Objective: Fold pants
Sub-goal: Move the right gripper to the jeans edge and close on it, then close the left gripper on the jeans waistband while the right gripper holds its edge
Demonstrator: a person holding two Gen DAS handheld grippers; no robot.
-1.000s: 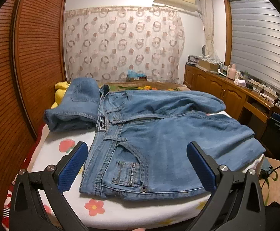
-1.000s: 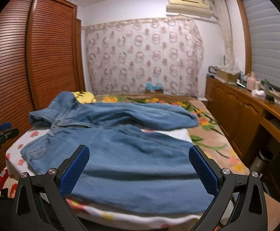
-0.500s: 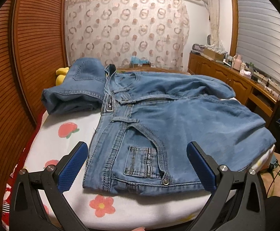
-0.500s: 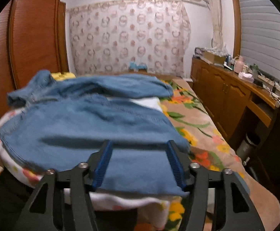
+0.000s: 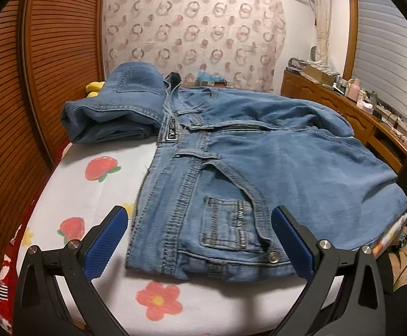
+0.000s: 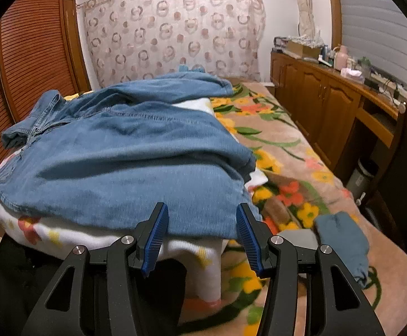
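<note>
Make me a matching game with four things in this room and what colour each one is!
Things:
1. jeans
2. closet door
3. gripper pads
4. plush toy

Colours:
A. yellow
B. dark blue
C. light blue denim
D. reddish brown

Pairs: 1-C, 2-D, 3-B, 4-A

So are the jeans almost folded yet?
Not really. Done: the jeans lie spread on the bed, one leg draped over the other; another folded pair sits behind. In hand: the right gripper straddles the leg's edge, grip unclear; the left gripper is open at the waistband. Left: every fold.
</note>
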